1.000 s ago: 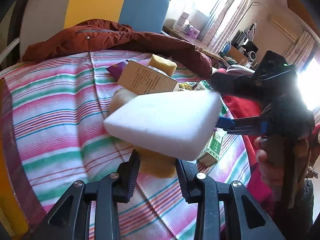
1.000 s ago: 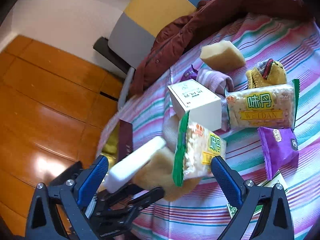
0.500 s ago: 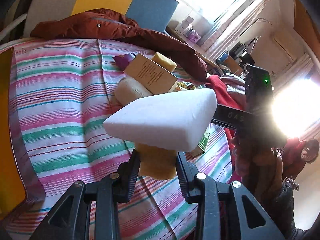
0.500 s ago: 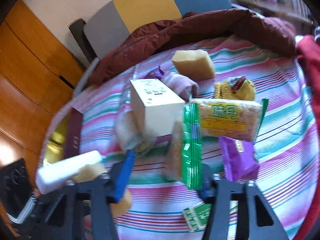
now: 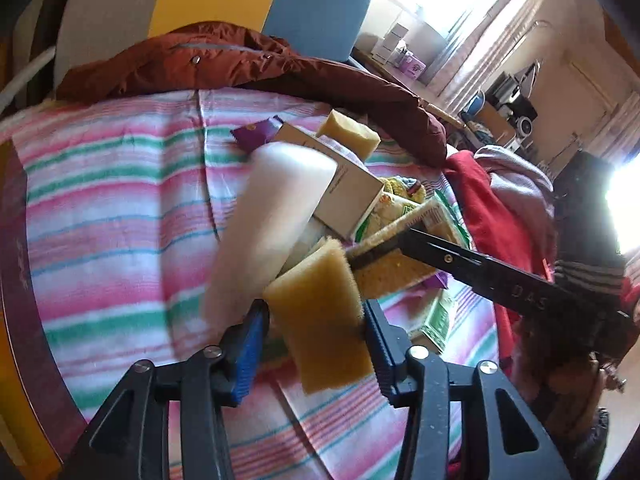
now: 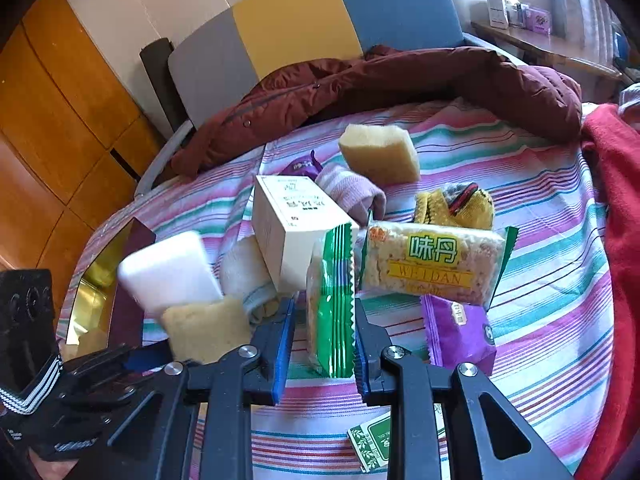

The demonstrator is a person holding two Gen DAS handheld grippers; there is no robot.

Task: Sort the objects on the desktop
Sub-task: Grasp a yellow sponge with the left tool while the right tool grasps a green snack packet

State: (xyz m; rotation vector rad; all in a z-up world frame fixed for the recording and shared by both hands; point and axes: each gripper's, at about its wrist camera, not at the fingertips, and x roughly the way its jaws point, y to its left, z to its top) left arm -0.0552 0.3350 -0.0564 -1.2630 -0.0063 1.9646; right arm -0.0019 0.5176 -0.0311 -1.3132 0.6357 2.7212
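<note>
Crowding the right gripper (image 6: 323,346), snack packs (image 6: 434,264) leave striped cloth (image 6: 560,280) rightward.

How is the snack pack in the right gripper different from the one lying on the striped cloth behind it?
The held snack pack stands on edge, its narrow side facing the camera; the lying snack pack rests flat, its yellow label up. The right gripper is closing on the first; nothing grips the second. Both have green-edged wrappers.

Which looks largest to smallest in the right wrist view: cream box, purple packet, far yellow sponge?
1. cream box
2. purple packet and far yellow sponge: alike; the sponge lies farther from the camera, so unranked.
</note>
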